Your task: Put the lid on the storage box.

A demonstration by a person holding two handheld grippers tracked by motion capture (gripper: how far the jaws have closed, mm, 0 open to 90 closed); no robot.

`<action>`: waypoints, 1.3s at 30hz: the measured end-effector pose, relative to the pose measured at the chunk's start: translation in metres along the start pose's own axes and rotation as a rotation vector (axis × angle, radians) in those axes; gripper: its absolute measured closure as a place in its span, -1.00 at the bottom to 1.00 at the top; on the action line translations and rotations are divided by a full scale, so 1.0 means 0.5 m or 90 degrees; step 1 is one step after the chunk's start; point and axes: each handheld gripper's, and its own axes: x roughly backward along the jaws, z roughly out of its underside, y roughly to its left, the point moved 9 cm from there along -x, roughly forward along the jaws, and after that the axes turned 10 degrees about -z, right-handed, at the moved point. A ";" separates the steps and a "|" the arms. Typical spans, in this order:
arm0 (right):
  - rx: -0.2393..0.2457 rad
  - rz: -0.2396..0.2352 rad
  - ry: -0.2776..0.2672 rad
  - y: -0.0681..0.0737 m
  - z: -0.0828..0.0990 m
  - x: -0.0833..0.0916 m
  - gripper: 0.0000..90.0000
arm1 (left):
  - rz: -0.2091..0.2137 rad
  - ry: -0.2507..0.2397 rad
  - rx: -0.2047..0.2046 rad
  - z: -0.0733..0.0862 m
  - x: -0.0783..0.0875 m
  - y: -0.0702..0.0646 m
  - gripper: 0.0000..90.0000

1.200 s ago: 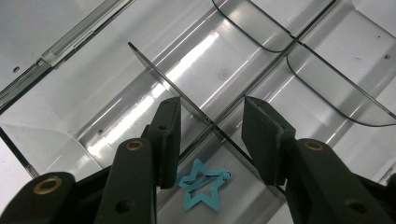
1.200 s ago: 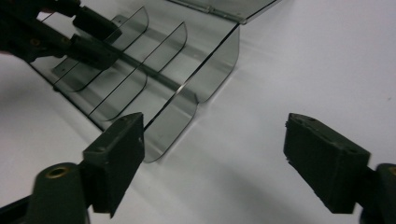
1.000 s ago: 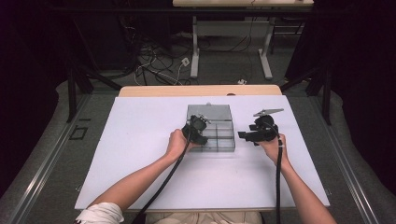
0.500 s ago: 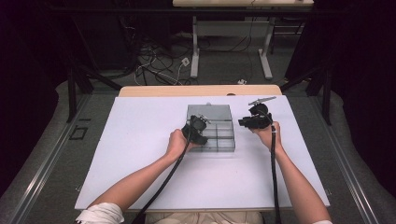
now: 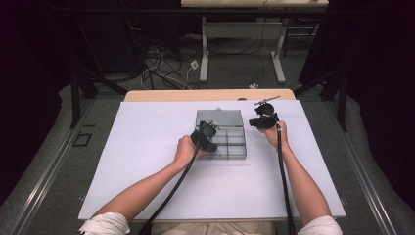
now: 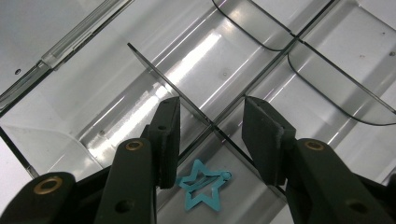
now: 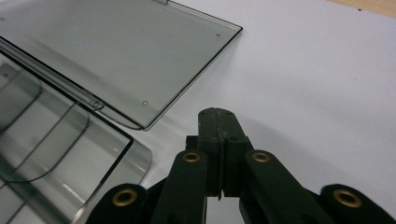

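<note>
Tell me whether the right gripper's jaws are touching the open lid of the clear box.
Apart. In the right gripper view, the right gripper is shut on nothing over the white table, with bare table between its tips and the lid.

Clear compartment box (image 5: 230, 142), lid open, teal star clip (image 6: 203, 185) inside
</note>
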 end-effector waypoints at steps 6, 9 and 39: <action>-0.019 -0.004 0.008 -0.014 -0.005 -0.022 1.00 | 0.001 0.000 0.003 0.000 0.000 0.000 0.29; -0.023 -0.010 0.009 -0.014 -0.006 -0.028 1.00 | 0.002 0.002 -0.002 0.001 0.001 0.000 0.28; -0.029 -0.048 0.035 0.007 -0.007 -0.079 1.00 | 0.010 -0.001 0.001 0.001 -0.001 0.001 0.28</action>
